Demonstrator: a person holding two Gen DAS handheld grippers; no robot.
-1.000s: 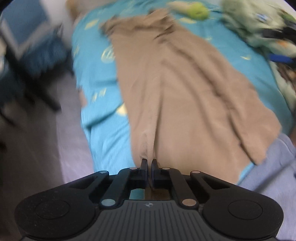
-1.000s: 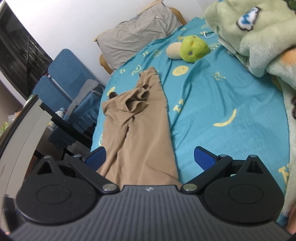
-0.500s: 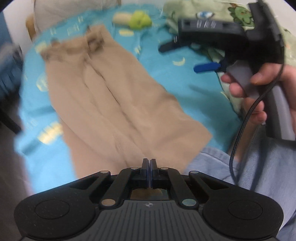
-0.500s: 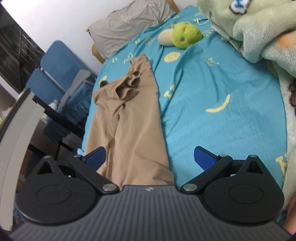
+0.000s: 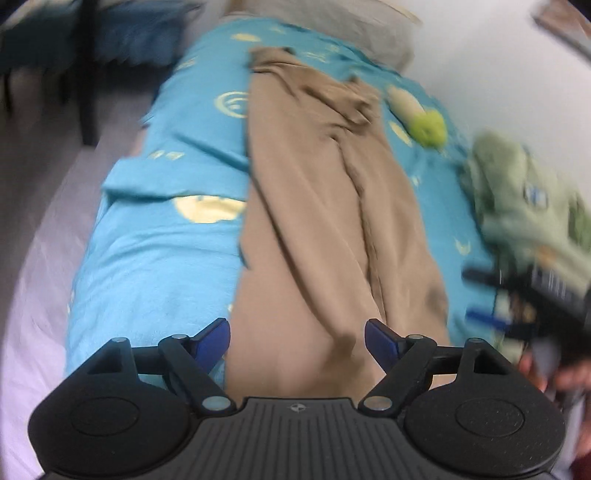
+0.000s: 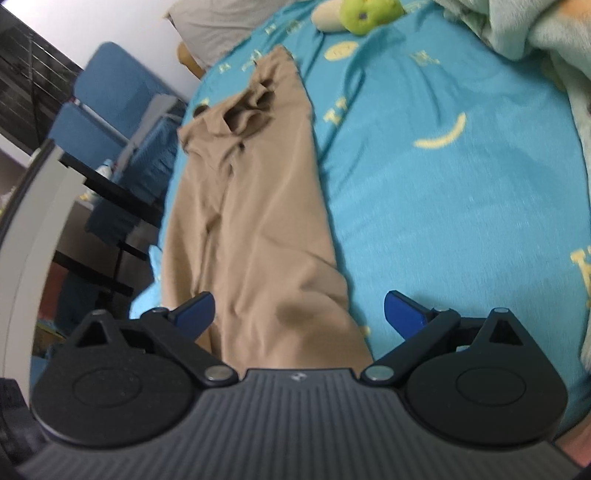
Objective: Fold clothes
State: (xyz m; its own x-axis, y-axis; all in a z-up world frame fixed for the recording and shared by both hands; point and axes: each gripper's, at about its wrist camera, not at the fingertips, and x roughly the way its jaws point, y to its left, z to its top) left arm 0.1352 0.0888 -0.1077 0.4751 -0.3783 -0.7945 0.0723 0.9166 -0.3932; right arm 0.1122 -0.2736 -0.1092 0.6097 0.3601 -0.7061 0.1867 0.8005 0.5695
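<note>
The left gripper [image 5: 297,338] had released the long tan soft-fabric trousers [image 5: 325,206], so both grippers' jaws hung spread above them, ready to regrasp.

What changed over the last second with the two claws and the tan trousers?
The left claw was shut on the near end of the tan trousers; it has opened and let go, so the trousers now lie loose on the blue bedsheet. The right claw stayed open, hovering over the trousers' near end. The green plush toy has not moved.
</note>
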